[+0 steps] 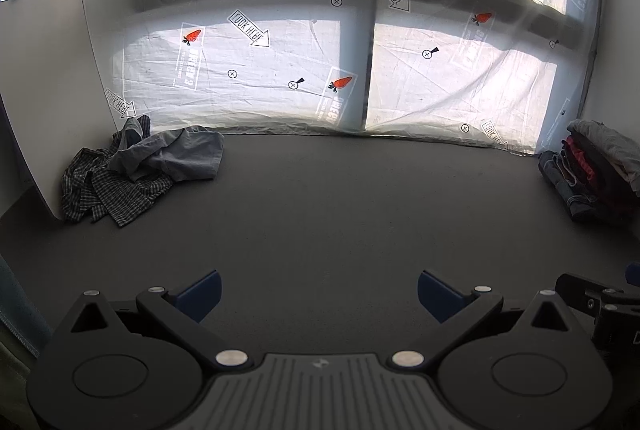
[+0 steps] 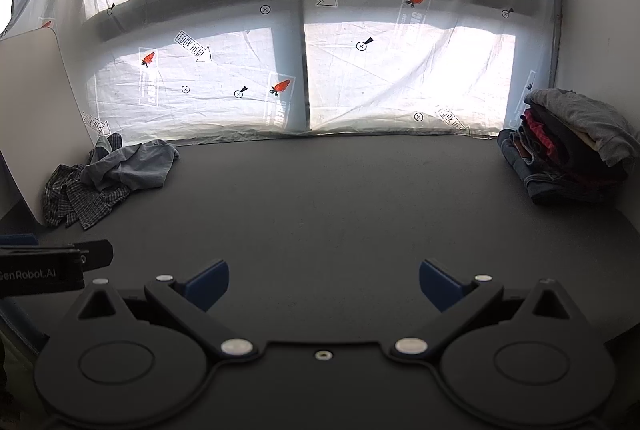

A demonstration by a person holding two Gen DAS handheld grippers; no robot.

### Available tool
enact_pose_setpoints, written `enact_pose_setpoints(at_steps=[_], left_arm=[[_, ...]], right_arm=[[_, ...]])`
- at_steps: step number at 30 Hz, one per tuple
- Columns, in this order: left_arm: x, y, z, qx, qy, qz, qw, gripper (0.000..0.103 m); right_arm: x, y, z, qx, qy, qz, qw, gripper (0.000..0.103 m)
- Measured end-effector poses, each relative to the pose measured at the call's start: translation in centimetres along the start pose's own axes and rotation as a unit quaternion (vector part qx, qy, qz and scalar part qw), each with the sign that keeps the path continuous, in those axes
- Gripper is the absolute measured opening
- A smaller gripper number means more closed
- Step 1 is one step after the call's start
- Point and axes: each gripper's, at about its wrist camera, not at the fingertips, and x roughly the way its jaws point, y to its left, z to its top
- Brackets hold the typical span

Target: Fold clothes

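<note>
Grey shorts [image 1: 176, 151] far left, left gripper [image 1: 318, 294] empty

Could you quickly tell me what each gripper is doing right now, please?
Left gripper: open, holding nothing, above the bare dark table.
Right gripper: open, holding nothing, also over the table.

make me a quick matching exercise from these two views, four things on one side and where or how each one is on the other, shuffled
Things:
1. checked shirt
2. grey garment
3. folded stack
4. left gripper

Places or states:
A. far right of the table, piled neatly
B. open, holding nothing
C. crumpled at far left, against the white board
D. crumpled, lying partly on the checked one

Pairs: 1-C, 2-D, 3-A, 4-B
</note>
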Motion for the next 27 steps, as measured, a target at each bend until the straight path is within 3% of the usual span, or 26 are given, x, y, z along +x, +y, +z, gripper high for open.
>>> enact_pose_setpoints(at_steps=[10, 27], left_arm=[[3.0, -3.5, 1.4, -0.002, 0.021, -0.007, 0.9997, 0.103], [10.8, -10.1, 8.2, -0.026, 0.063, 0.009, 0.9977, 0.103]], right_arm=[[3.1, -2.9, 2.2, -0.007, 0.003, -0.003, 1.000, 0.103], [12.7, -9.5, 7.8, -0.010, 0.026, 0.014, 1.000, 0.103]])
